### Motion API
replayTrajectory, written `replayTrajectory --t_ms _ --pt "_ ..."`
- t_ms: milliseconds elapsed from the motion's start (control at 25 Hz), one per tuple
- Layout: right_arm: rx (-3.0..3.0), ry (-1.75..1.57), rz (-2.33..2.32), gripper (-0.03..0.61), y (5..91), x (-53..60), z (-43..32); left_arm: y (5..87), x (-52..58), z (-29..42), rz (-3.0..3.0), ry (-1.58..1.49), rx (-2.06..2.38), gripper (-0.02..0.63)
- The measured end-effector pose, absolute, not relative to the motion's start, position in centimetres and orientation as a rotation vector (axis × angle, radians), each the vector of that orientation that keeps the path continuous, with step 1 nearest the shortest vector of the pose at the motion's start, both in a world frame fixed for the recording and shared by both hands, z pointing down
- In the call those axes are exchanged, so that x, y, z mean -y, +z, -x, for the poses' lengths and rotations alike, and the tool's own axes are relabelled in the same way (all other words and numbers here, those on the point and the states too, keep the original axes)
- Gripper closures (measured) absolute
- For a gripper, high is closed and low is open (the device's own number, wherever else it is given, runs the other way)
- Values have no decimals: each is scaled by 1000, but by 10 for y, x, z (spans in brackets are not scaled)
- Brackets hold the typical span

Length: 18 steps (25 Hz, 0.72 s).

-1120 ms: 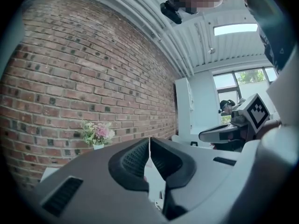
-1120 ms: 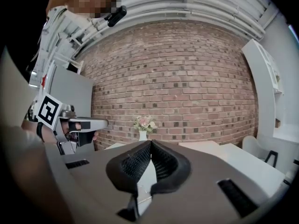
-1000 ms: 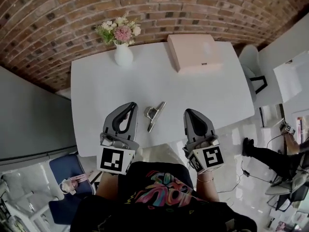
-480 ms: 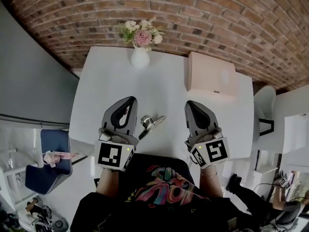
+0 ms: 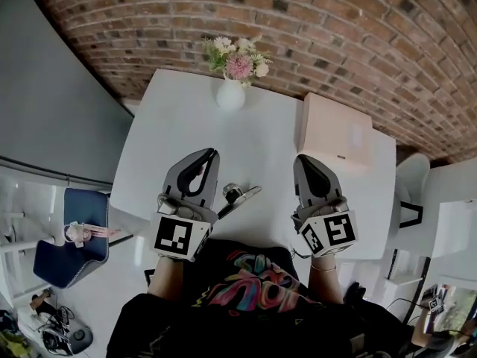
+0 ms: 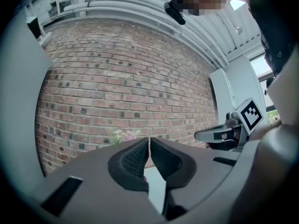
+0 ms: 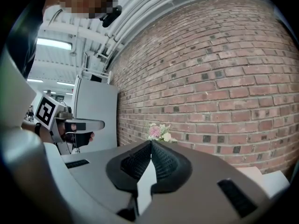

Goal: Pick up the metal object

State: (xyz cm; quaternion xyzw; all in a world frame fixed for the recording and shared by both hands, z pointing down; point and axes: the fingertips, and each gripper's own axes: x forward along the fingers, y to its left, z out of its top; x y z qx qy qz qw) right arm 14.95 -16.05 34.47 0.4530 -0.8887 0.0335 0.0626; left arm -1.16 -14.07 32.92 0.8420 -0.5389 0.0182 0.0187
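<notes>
Nothing of the pick-up is done yet. The metal object lies flat on the table near its front edge, untouched. It is at about 6 o'clock from the vase and, in the head view, just beside the left gripper at its 3 o'clock. The right gripper is well apart from the object, off at its 3 o'clock, in front of the box.

Both claws are clenched on nothing: in each gripper view the jaws meet, with only the brick wall and the flowers beyond. Both point level toward that wall, not down at the object.

What is left, as I judge it, is everything: pick a gripper (the left is nearer), release its jaws, bring them down around the object, close and lift.
</notes>
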Motion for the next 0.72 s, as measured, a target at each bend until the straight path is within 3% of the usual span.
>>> replayTrajectory --t_ms 600,720 --pt "2648 174 -1394 563 359 158 -146 347 141 12 -2622 37 1549 577" --pt "2653 174 -1380 563 361 158 -145 354 140 5 -2630 42 1474 473"
